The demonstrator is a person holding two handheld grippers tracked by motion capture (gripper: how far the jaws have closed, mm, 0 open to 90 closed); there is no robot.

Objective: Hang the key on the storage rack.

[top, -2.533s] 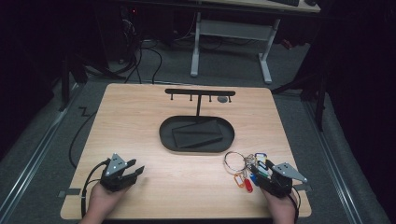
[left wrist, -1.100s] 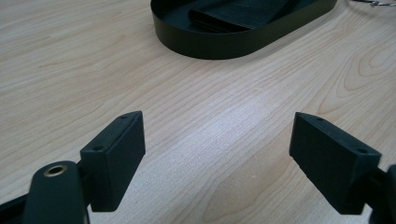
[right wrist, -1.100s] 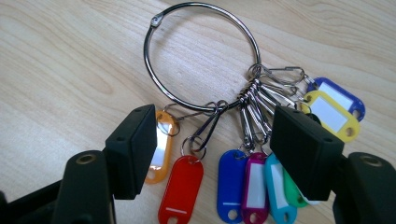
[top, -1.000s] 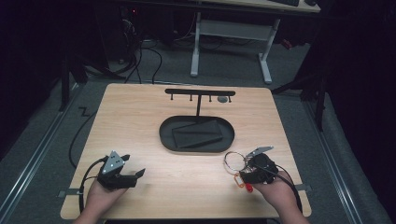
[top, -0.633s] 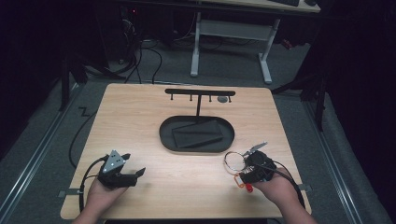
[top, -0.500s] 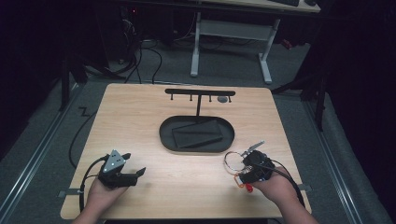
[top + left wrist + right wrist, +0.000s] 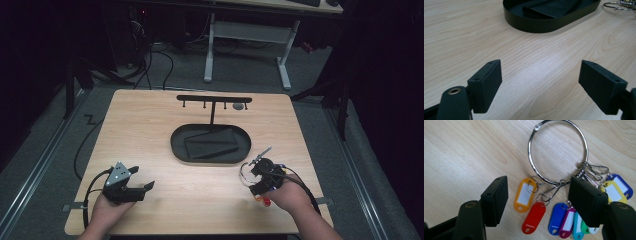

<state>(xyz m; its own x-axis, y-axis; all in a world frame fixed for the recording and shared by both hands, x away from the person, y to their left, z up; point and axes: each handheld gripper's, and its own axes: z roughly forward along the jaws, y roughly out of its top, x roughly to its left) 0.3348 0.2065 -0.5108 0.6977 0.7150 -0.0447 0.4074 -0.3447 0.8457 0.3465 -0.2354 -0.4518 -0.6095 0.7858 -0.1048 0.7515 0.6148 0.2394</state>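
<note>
From above, the key ring (image 7: 248, 172) lies near the table's (image 7: 150, 125) right front edge under the right gripper (image 7: 262, 176), bare wood surrounding the left gripper (image 7: 137, 189); left gripper view: jaws wide over empty wood; right gripper view: jaws wide, straddling the orange tag (image 7: 524, 194) and red tag (image 7: 534, 217).

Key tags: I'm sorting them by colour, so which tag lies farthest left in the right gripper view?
The orange tag: it lies alone beside the red tag, left of the rest.
</note>
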